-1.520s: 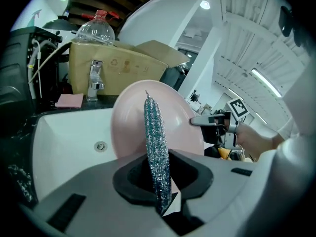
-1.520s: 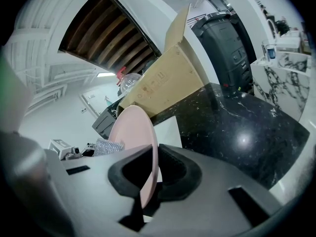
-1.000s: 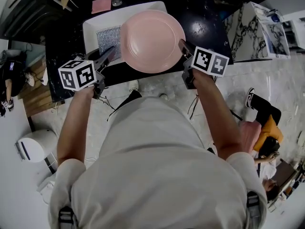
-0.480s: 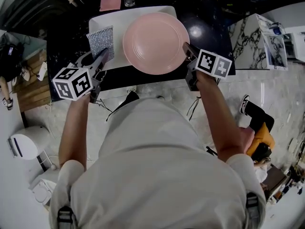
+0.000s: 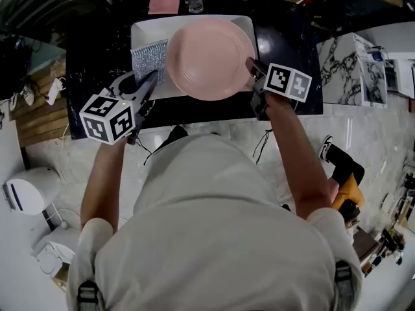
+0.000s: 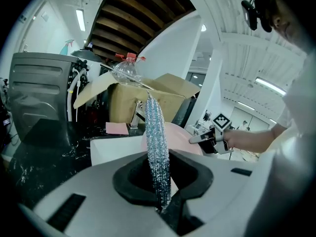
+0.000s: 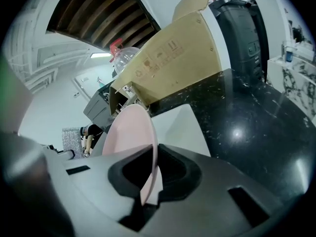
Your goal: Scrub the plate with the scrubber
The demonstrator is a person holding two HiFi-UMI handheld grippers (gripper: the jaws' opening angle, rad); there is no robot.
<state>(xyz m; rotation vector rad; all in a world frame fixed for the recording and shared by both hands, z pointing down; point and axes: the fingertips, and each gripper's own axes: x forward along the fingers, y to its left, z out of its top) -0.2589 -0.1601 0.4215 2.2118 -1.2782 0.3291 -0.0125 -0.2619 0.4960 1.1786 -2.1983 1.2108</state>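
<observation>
Head view: the scrubber (image 5: 149, 58), pinched in the left hand-held gripper (image 5: 150, 80), lies at 9 o'clock of the plate (image 5: 209, 58) that the right hand-held gripper (image 5: 249, 66) clamps.

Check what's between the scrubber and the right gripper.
The plate, its rim clamped in the right gripper; the scrubber sits at its opposite edge. Head view shows it.
</observation>
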